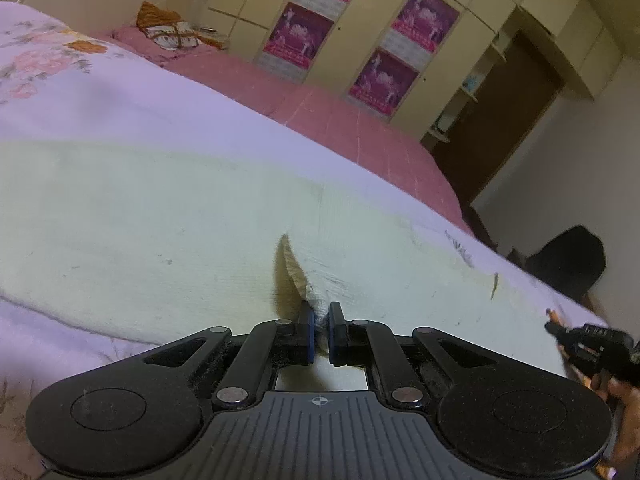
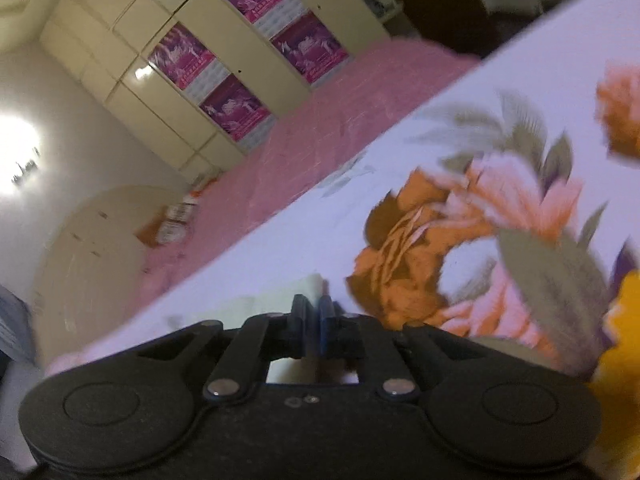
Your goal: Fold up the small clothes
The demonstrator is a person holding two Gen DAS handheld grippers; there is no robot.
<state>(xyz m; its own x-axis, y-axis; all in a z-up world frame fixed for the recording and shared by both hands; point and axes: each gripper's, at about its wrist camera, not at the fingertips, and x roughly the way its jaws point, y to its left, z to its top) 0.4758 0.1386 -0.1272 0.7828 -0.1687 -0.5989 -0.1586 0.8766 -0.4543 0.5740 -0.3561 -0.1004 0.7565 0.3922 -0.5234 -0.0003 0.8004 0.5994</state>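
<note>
Wardrobe doors [image 1: 404, 52] fill the far wall from my left wrist view, cream panels carrying four magenta posters [image 1: 298, 36], with a dark doorway [image 1: 508, 120] to their right. Below them runs a pink bedspread [image 1: 360, 128], and a small bundle of orange and white cloth [image 1: 172, 30] lies on it near the headboard end. Nearer me a pale lilac sheet [image 1: 100, 92] printed with pink and orange flowers covers the bed, and on it lies the cream knitted garment [image 1: 160, 208] — spread flat across most of the left view. My left gripper [image 1: 320, 314] has its pads pressed together on a raised pinch of that garment, a small ridge of fabric standing up just ahead of the fingertips. At the right edge of the same view I see my right gripper [image 1: 588, 344] in a hand, above the sheet and beside the garment's end. From the right wrist view, tilted and blurred, my right gripper [image 2: 314, 308] shows its blue pads closed against each other; I cannot tell whether any cloth is caught between them. A pale corner of the garment [image 2: 288, 292] sits just ahead of those tips, beside a large orange flower [image 2: 404, 256] on the sheet.
</note>
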